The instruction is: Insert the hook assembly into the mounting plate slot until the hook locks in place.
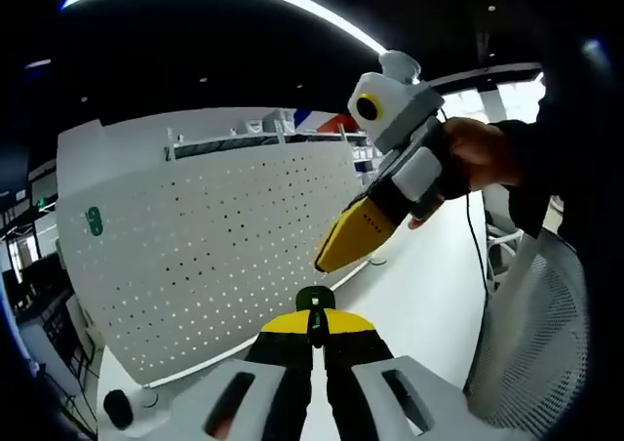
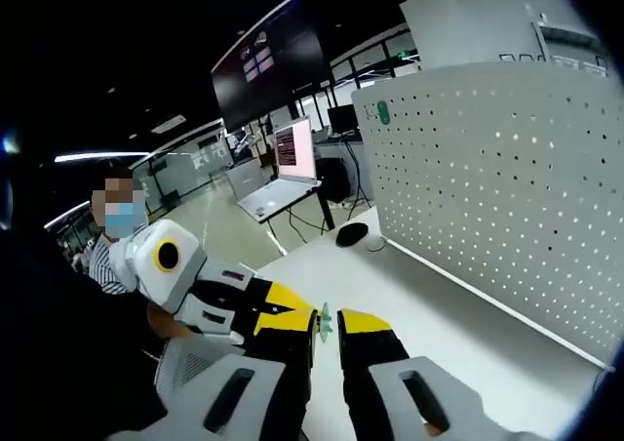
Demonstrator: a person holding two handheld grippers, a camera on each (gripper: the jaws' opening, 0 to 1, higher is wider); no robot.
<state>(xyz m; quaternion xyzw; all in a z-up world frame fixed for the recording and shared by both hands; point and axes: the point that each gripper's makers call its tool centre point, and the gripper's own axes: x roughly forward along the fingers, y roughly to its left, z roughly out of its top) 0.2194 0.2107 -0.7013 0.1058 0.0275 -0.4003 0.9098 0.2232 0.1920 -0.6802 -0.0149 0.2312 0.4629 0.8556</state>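
With the left hand-held gripper point(image 1: 314, 336) pinching a small dark-green hook assembly point(image 1: 314, 300) above the white desk point(image 1: 419, 285), and the right hand-held gripper point(image 2: 327, 336) nipping something small and pale green, approach the white perforated mounting plate point(image 1: 224, 236) squarely.

A pegboard point(image 2: 507, 178) stands on the table point(image 2: 429, 309), with a laptop point(image 2: 283, 173) beyond its end.

White pegboard point(image 1: 214, 246), dotted holes
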